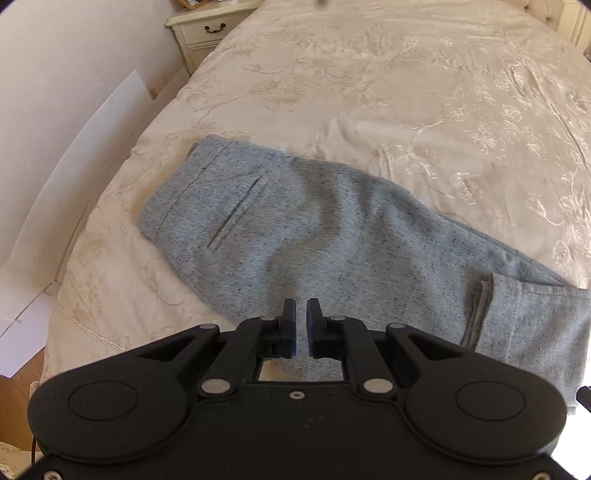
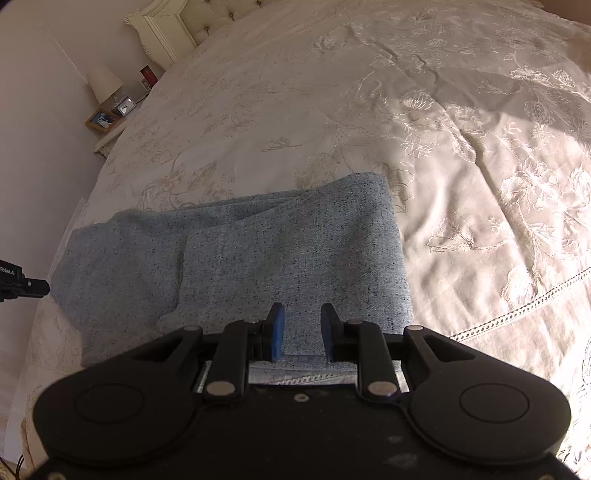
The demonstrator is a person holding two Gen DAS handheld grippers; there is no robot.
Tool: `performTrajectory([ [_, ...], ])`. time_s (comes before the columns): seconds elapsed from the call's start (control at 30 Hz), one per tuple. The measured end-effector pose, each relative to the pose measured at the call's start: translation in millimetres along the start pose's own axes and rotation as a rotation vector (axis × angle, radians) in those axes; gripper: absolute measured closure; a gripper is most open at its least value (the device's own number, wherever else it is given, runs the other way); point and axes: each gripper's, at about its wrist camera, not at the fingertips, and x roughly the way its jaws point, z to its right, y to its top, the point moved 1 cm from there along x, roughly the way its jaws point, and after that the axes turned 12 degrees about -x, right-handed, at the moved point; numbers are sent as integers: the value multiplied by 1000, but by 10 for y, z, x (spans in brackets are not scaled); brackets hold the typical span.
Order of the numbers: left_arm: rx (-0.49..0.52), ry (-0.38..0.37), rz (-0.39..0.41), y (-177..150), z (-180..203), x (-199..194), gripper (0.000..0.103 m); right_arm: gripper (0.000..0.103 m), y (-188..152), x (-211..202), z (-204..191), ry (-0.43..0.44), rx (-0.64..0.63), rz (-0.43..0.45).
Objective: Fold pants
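Note:
Grey speckled pants [image 1: 314,229] lie on the cream bedspread [image 1: 406,92], waistband and a slit pocket to the left, a cuffed leg end [image 1: 524,317] doubled over at the right. My left gripper [image 1: 302,302] hovers above their near edge, shut but for a thin slit, with nothing in it. In the right wrist view the pants [image 2: 295,251] lie in layers with one flap folded on top. My right gripper [image 2: 303,308] hangs over the near end of that flap. Its jaws are opening, the cloth lies below them and the blue pads [image 2: 277,328] do not pinch it.
A cream nightstand [image 1: 201,31] stands past the bed's far left corner, and a white board [image 1: 74,177] leans on the wall. The right wrist view shows a lamp [image 2: 103,83], a small clock and a headboard [image 2: 173,26]. A black device tip [image 2: 22,286] pokes in at left.

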Motion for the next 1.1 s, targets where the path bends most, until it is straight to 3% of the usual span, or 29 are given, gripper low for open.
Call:
performTrajectory([
  [0.37, 32, -2, -11, 330, -425, 378, 87, 78, 104, 139, -380, 23, 2, 1],
  [0.6, -8, -85, -55, 661, -864, 767, 87, 78, 135, 317, -852, -12, 20, -13],
  [0.77, 45, -118, -44, 933, -1129, 985, 87, 78, 189, 429, -1212, -57, 23, -14],
  [0.8, 55, -129, -40, 982, -1180, 1019, 84, 78, 204, 444, -1273, -64, 23, -11],
  [0.83, 60, -141, -40, 1024, -1236, 1057, 75, 78, 216, 453, -1342, -72, 23, -7],
  [0.87, 61, -156, -39, 1058, -1297, 1097, 59, 78, 226, 461, -1395, -76, 22, -4],
  [0.9, 58, -174, -40, 1076, -1353, 1135, 52, 78, 241, 478, -1481, -81, 20, -1],
  [1.03, 33, -229, -85, 1063, -1569, 1394, 52, 78, 263, 501, -1720, -96, 2, 6],
  [1.1, 9, -250, -105, 1016, -1645, 1529, 46, 78, 270, 534, -1847, -102, -8, 1],
])
